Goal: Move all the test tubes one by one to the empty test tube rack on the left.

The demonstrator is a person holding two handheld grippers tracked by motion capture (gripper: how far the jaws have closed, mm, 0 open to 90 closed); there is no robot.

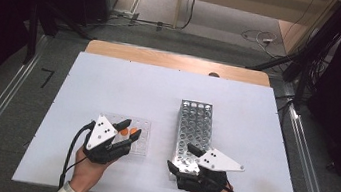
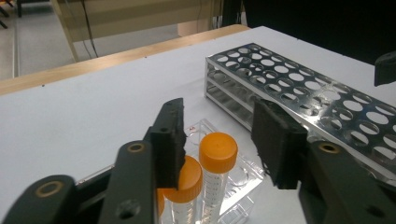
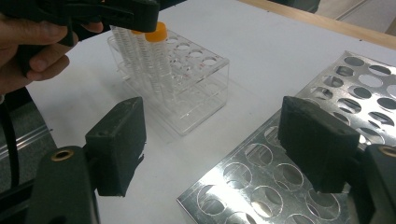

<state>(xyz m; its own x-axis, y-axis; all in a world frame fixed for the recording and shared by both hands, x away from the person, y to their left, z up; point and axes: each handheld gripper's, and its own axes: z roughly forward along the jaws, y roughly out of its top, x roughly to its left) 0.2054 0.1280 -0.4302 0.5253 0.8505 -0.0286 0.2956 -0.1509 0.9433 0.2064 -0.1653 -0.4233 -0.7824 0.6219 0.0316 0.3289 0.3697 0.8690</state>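
High view: the left hand-held gripper (image 1: 128,129) hovers part-open over orange-capped tubes (image 1: 128,131) in the clear rack (image 1: 140,142), near the tabletop's (image 1: 109,87) front-left. Left gripper view: nothing gripped; the tubes look light and slick, best pinched below the cap. Right gripper view: the right hand-held gripper (image 3: 219,149) gapes empty over the metal rack (image 3: 280,186).

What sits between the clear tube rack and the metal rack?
Nothing: bare white table separates the clear rack from the metal rack, as the high view shows.
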